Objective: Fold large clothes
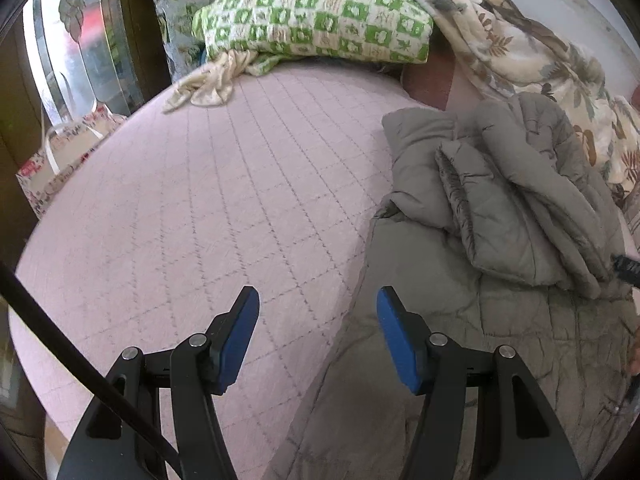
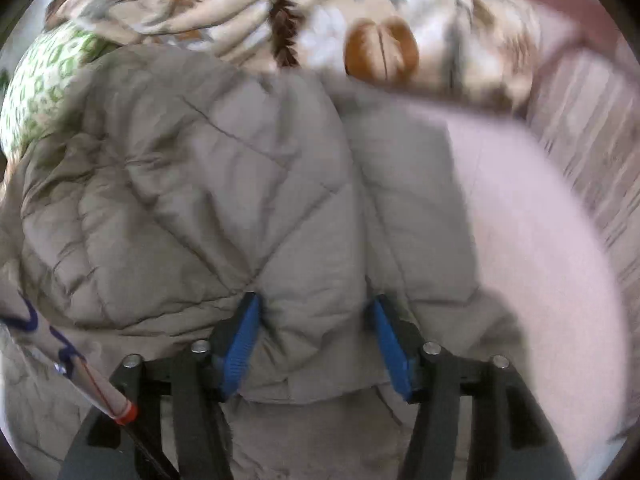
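Pink quilted bed fills scene. Leaf-print blanket heaped at far right. Grey padded jacket on right side of bed, partly folded, bunched layers on top. Green checked pillow at far end. Left gripper near, over bed edge of jacket, fingers spread, nothing between. Right gripper spans puffy jacket fold; blurred, grasp or release cannot tell.
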`<state>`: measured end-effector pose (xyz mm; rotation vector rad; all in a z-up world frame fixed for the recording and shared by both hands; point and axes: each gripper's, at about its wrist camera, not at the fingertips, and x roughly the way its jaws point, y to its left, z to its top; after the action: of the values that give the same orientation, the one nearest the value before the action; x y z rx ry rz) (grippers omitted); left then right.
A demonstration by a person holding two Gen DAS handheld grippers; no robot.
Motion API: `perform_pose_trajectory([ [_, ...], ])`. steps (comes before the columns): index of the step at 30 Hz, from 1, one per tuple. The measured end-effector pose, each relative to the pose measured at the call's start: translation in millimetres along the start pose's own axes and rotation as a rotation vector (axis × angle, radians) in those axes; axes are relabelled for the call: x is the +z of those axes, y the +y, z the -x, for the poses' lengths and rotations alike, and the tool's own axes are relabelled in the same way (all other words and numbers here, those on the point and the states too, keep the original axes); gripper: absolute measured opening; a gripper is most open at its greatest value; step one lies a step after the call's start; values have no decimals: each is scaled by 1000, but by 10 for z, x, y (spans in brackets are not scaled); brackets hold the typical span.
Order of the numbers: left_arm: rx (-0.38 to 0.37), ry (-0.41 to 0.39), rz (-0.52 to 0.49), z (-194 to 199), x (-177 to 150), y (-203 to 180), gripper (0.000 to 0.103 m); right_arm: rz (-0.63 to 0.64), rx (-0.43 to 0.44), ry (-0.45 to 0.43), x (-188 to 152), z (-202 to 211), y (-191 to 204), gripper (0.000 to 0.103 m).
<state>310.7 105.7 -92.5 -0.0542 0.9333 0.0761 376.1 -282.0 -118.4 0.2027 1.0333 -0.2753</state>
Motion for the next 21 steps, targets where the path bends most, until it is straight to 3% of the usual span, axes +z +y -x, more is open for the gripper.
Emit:
perform_pose_trajectory([
  [4,-9,-30,-1,179,-38,115,61,-90,91,-41,-11,437,-225,62],
  [10,-51,44,33,184,-217,435,61,-40,55,-66,-577,996,-830,69],
  [16,-177,174,81,58,-466,607,61,-150,2,-14,-1339,1105,-1791,71],
  [21,-281,252,119,-20,-640,605,61,-329,112,45,-1781,999,-2318,71],
])
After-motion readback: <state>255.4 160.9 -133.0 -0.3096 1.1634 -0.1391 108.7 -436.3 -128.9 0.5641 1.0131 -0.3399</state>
